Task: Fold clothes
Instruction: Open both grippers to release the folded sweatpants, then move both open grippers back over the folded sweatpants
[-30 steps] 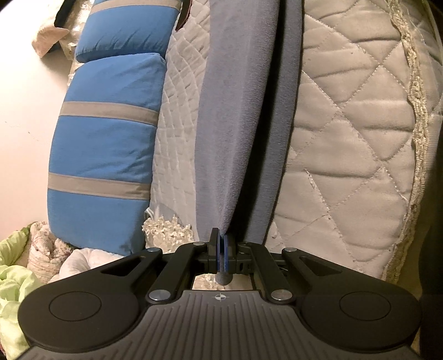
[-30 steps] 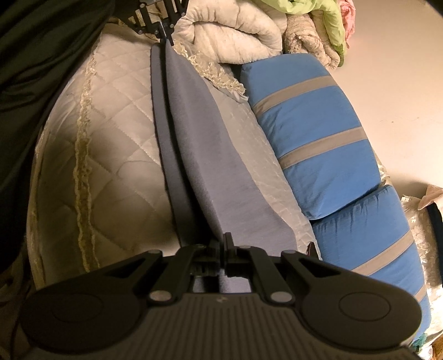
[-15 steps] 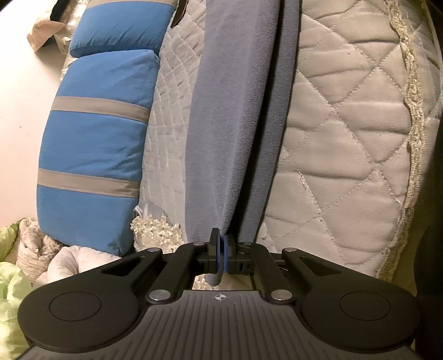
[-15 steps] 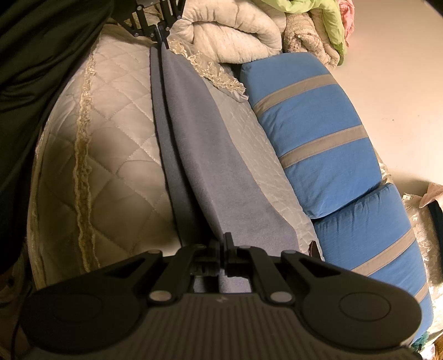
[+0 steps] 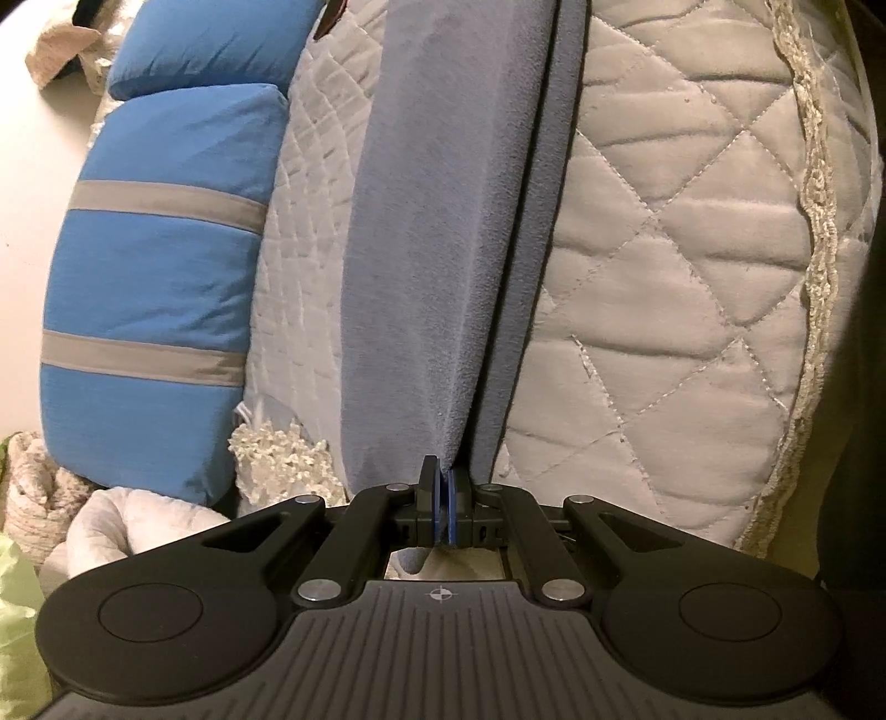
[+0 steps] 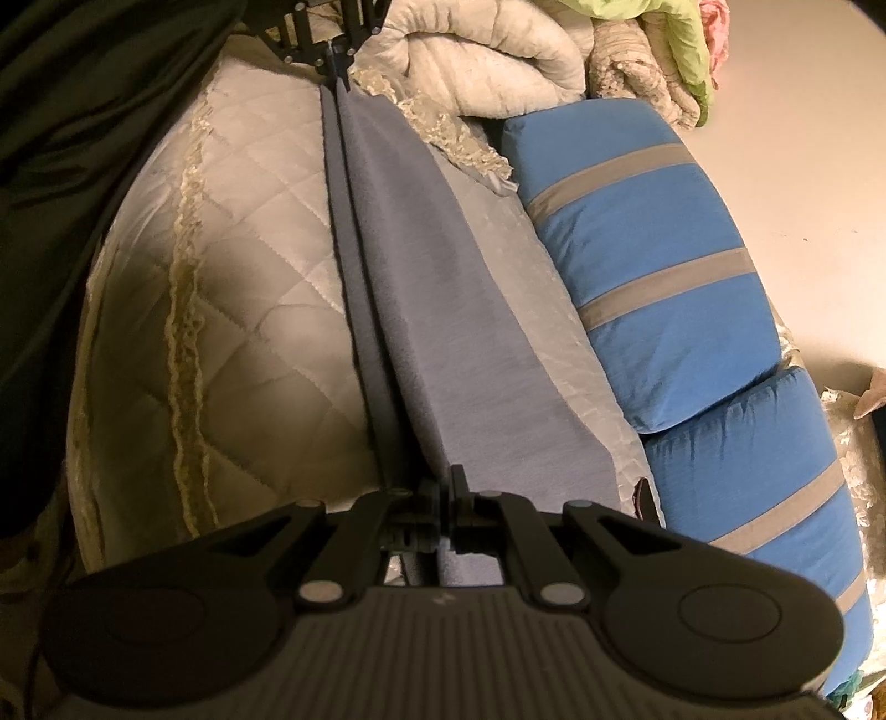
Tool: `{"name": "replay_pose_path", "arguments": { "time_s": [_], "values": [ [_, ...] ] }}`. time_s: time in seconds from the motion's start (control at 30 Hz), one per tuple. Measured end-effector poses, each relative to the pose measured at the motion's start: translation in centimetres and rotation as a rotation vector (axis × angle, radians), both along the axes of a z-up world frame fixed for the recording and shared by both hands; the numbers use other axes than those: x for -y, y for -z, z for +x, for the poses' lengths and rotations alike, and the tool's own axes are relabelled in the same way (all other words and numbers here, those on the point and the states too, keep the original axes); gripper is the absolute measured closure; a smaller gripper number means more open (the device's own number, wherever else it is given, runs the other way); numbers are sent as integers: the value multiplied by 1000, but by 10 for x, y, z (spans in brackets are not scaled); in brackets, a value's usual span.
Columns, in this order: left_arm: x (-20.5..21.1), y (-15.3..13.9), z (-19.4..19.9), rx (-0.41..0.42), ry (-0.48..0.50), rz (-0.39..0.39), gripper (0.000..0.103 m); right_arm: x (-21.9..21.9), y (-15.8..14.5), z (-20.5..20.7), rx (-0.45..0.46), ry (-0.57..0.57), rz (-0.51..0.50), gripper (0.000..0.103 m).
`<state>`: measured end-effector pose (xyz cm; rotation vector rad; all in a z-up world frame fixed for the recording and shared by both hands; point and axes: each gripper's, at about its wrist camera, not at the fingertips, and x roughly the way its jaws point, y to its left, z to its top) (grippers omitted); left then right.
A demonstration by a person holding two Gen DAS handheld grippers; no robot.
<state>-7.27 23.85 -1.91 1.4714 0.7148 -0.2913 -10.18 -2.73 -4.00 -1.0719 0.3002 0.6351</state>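
Note:
A grey-blue garment (image 5: 443, 232) hangs stretched between both grippers above the quilted bed cover (image 5: 681, 266). It is doubled along its length, with two layers side by side. My left gripper (image 5: 443, 498) is shut on one end of it. My right gripper (image 6: 446, 493) is shut on the opposite end of the garment (image 6: 437, 332). In the right wrist view the left gripper (image 6: 332, 50) shows at the far end of the cloth, at the top.
Two blue pillows with grey stripes (image 6: 664, 266) lie along the far side of the bed. Rolled white bedding (image 6: 482, 50) and light green cloth (image 6: 675, 22) are heaped past them. A person's dark clothing (image 6: 83, 138) fills the left of the right wrist view.
The garment stays taut between both shut grippers. In both wrist views the bed and pillows shift slightly in the frame; the holds are unchanged.

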Motion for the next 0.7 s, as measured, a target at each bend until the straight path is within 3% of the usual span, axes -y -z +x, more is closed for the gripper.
{"name": "replay_pose_path", "arguments": {
  "time_s": [0.07,0.17,0.2,0.23,0.27,0.3,0.33,0.37,0.47,0.7],
  "values": [
    [0,-1,2,-14,-12,0,100,-1,1,0,-4,-2,-11,95],
    [2,-4,8,-30,-41,7,96,-2,0,-1,8,9,-14,68],
    [2,-8,9,-32,-54,5,93,-2,-3,-1,16,19,-1,51],
    [2,-11,10,-34,-68,2,75,0,-8,-2,23,31,23,29],
    [2,-15,11,-36,-80,-2,62,3,-12,-2,30,43,47,19],
    [3,-22,10,-37,-84,-19,39,8,-19,-2,-1,47,82,6],
    [4,-28,9,-37,-89,-36,28,13,-26,-1,-36,49,117,1],
    [5,-35,8,-38,-93,-54,26,17,-31,-1,-71,54,145,1],
    [19,-52,11,-34,-92,-136,26,32,-39,-3,-132,77,202,0],
    [66,-92,23,-11,-75,-346,26,69,-44,-1,-178,190,278,0]
  ]
}}
